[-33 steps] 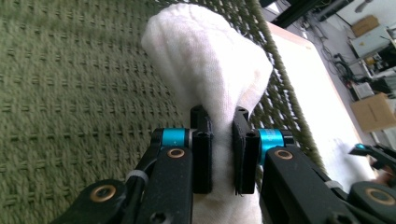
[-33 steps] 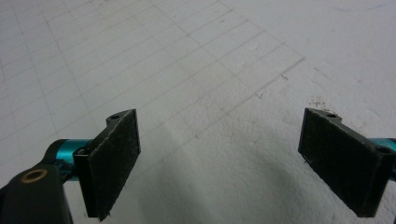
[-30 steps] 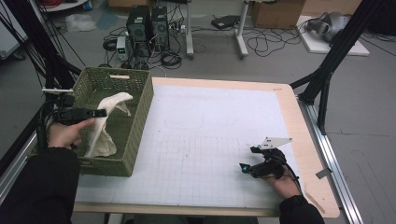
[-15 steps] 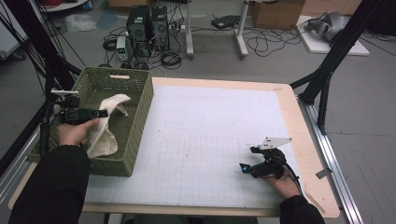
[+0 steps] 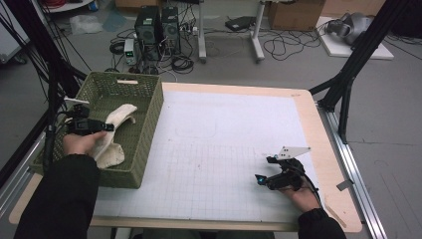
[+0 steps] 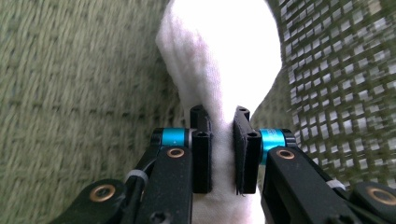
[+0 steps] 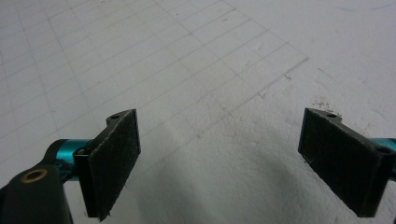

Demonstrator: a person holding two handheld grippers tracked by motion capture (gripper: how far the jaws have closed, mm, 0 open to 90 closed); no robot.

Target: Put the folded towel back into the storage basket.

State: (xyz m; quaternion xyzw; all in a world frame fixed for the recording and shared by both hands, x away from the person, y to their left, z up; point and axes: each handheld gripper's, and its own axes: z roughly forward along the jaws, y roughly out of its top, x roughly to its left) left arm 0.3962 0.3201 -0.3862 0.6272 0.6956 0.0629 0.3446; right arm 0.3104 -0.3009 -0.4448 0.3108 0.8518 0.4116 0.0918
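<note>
A cream-white cloth (image 5: 117, 130) lies draped inside the green woven basket (image 5: 149, 117) at the table's left. My left gripper (image 5: 102, 127) reaches into the basket, and its jaws are shut on a fold of that cloth (image 6: 219, 60); the left gripper view has the gripper (image 6: 220, 140) pinching the fabric between its pads (image 6: 201, 154), with the basket's weave behind. My right gripper (image 5: 261, 178) rests low on the white gridded mat (image 5: 219, 134) near the front right, jaws wide apart. The right gripper view has the right gripper (image 7: 219, 158) holding nothing, with bare mat (image 7: 196, 70) in front of it.
The mat covers a wooden table whose bare edge (image 5: 333, 164) runs along the right. Black frame posts (image 5: 348, 74) stand at the right, dark tripod legs (image 5: 45, 74) at the left. Computer towers (image 5: 157, 25), cables and boxes sit on the floor behind.
My left hand has sunk a little and drawn back toward the basket's left side, carrying the cloth's fold with it. The right gripper has stayed where it was.
</note>
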